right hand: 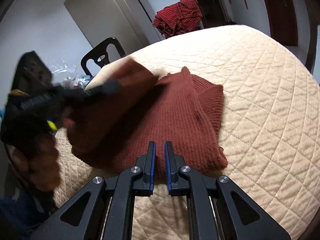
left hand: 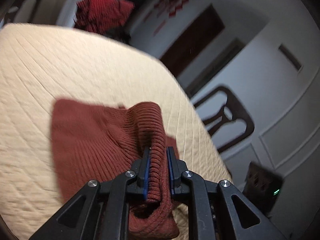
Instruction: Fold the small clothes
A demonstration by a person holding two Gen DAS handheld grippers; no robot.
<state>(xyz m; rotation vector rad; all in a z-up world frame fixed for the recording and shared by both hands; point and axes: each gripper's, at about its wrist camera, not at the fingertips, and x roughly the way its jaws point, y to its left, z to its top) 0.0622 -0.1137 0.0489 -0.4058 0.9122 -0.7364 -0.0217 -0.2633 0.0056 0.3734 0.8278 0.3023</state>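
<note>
Clearly the left gripper (left hand: 158, 160) is pinching a ribbed fold of the rust-red knit garment (left hand: 96, 136), its blue pads pressed against a bunched ridge of cloth that runs up between them toward the middle of the left wrist view. From there the rest of the garment spreads left and down across the quilted cream table cover (left hand: 60, 64).

In the right wrist view the same garment (right hand: 170, 116) lies in the centre of the frame on the cover (right hand: 260, 100), stretching from lower centre up toward the left. The right gripper (right hand: 160, 156) hovers at the garment's near edge with its jaws almost together, and only a narrow slit shows between the pads. Whether a thin layer of knit is caught there I cannot tell, since the cloth sits right behind the tips.

What the coming fold turns on: the held flap is on the left side of the right wrist view, where the left gripper (right hand: 108, 88) appears blurred over the lifted cloth, so the flap likely has to travel across toward the right-hand part of the garment. The left hand is nearer that flap, and the right one is nearer the bottom hem.

Motion blur smears the left hand and the flap's edge. A red checked cloth (right hand: 178, 16) sits beyond the far table edge, and dark chairs (left hand: 226, 118) stand behind.
</note>
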